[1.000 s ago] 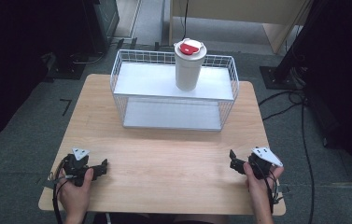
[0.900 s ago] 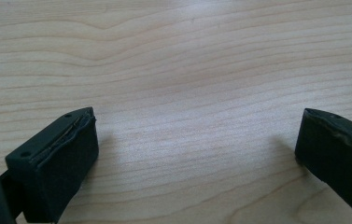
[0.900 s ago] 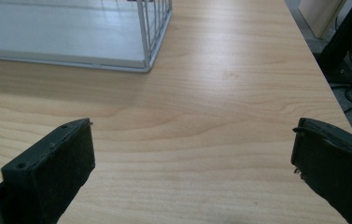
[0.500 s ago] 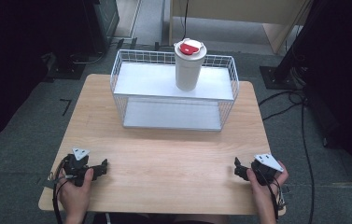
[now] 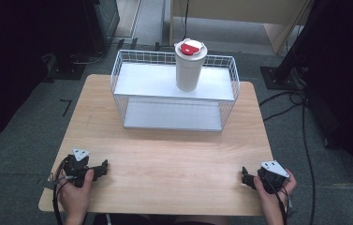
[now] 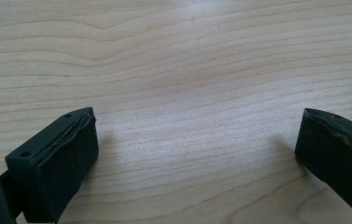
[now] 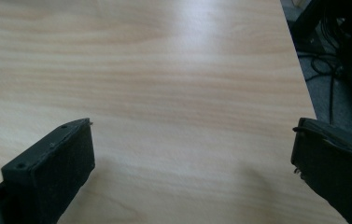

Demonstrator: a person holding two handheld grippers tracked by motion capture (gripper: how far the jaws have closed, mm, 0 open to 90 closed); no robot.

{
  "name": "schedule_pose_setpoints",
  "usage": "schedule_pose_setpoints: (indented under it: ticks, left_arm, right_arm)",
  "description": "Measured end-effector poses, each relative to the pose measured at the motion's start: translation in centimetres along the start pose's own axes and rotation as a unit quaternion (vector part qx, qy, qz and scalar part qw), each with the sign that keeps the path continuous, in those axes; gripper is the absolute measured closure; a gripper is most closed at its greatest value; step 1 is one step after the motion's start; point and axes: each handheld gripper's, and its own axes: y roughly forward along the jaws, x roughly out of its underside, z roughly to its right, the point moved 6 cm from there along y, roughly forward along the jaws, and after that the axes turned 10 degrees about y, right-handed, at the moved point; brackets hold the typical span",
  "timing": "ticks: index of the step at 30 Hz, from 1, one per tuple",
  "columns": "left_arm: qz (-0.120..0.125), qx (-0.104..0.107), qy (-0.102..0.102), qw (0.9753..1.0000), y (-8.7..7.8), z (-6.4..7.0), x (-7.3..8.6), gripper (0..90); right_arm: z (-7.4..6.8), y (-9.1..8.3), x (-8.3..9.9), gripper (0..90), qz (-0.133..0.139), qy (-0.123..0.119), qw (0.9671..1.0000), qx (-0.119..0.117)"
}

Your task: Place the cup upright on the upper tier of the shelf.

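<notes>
- Grippers rest low at the near edge of a light wooden table (image 5: 174, 159), one in each hand, well apart from each other
- Left gripper (image 5: 100, 167) sits near the table's near-left corner, held by the person's left hand (image 5: 77, 190); its grey three-cornered plate faces up and its cable trails off the near edge
- In the left gripper view its two black jaws stand spread wide, with bare wood grain between them and nothing held
- Right gripper (image 5: 245, 177) sits near the near-right corner in the right hand (image 5: 273, 197), also with the grey plate on top
- In the right gripper view its jaws are likewise spread wide over bare table, close to the table's right edge, with dark floor and cables beyond it
- White wire basket (image 5: 118, 77) stands at the far side of the table, roughly centred, with a white shelf inside and a lower white floor
- White cup (image 5: 189, 70) with a red-and-white lid stands upright on the basket's upper shelf, right of its middle, well apart from both grippers
</notes>
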Motion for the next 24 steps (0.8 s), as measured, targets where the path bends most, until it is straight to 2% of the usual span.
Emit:
schedule_pose_setpoints:
  ticks: [1, 3, 5, 7, 8, 24]
  left_arm:
    - [0.0, 0.0, 0.0, 1.0, 0.0, 0.0, 0.0, 0.0]
    - [0.0, 0.0, 0.0, 1.0, 0.0, 0.0, 0.0, 0.0]
    - [0.0, 0.0, 0.0, 1.0, 0.0, 0.0, 0.0, 0.0]
    - [0.0, 0.0, 0.0, 1.0, 0.0, 0.0, 0.0, 0.0]
    - [0.0, 0.0, 0.0, 1.0, 0.0, 0.0, 0.0, 0.0]
    - [0.001, 0.0, 0.0, 1.0, 0.01, -0.01, 0.0, 0.0]
  right_arm:
    - [0.18, 0.03, 0.23, 0.0, -0.01, -0.009, 0.9999, 0.007]
    - [0.34, -0.11, 0.36, 0.0, -0.013, -0.009, 0.9999, -0.001]
    - [0.57, -0.11, 0.49, 0.0, -0.023, 0.0, 0.9996, -0.018]
    - [0.79, -0.03, 0.68, 0.0, -0.044, 0.025, 0.9978, -0.043]
    - [0.88, -0.01, 0.7, 0.0, -0.047, 0.029, 0.9974, -0.047]
    - [0.75, -0.24, 0.91, 0.0, -0.045, 0.027, 0.9976, -0.045]
